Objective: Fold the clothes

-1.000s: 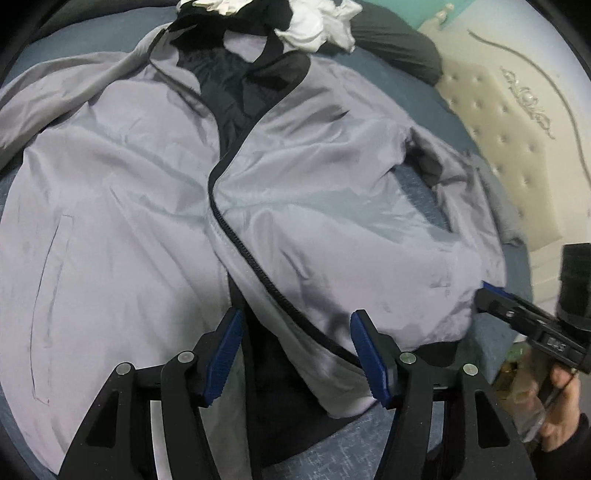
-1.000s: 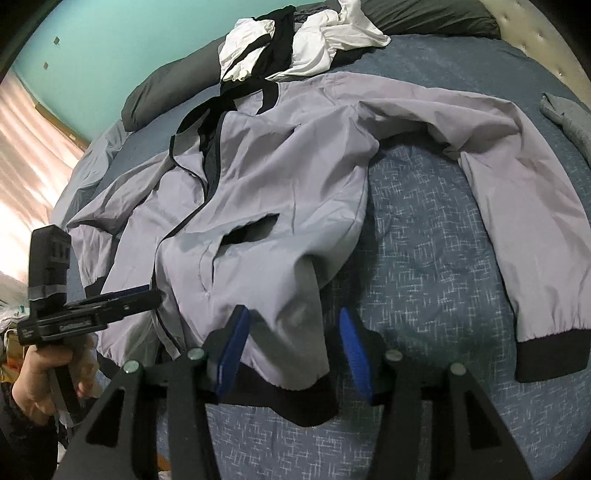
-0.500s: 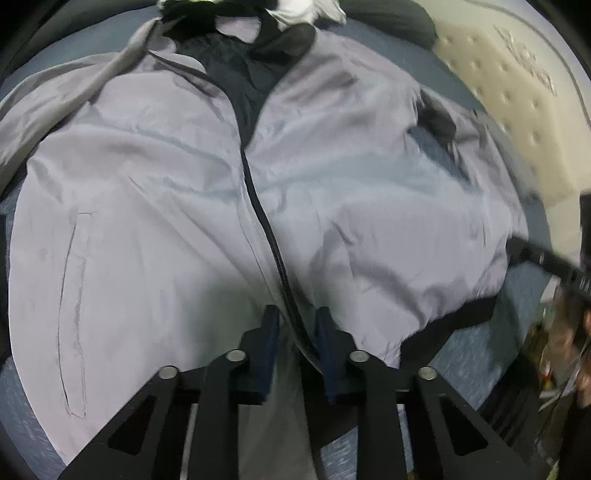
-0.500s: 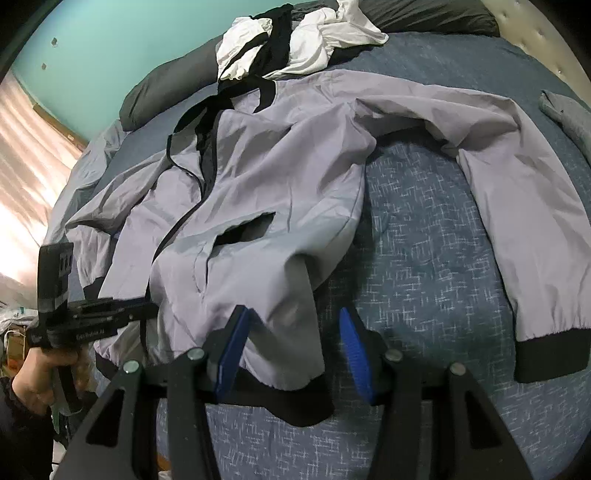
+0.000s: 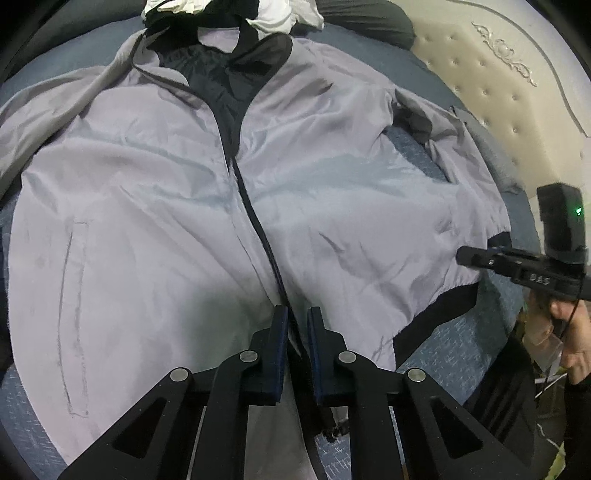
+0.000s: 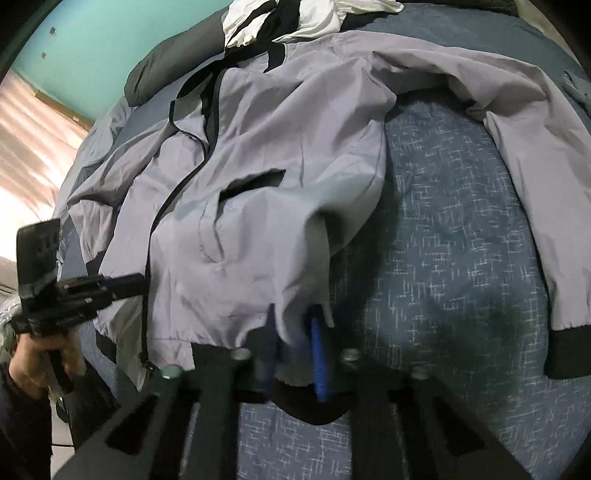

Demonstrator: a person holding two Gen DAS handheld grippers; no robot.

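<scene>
bed (image 6: 454, 229): blue patterned cover carries everything; a pile of white and black clothes (image 6: 295, 22) sits toward its head edge, close to the collar, so a fold carried that way could catch on it.
jacket (image 5: 155, 206): grey, front up, spread across the middle of the bed with the hem at the foot edge; not folded. Both front panels meet along the zip, but the cloth is slippery and creased, so any pull could drag the whole body askew.
sleeve (image 6: 517, 155): one lies flung out toward the side edge of the bed, cuff well apart from the body; left there, it could trail and spoil a fold.
zip (image 5: 255, 221): open near the collar; uneven tension could part the panels further.
left tool (image 5: 295, 325): nearly closed on the zip edge at the hem; a thin bite, it may slip off.
right tool (image 6: 295, 343): blurred, clenched on the hem corner of the right panel; bunched cloth there may fold in a lump.
</scene>
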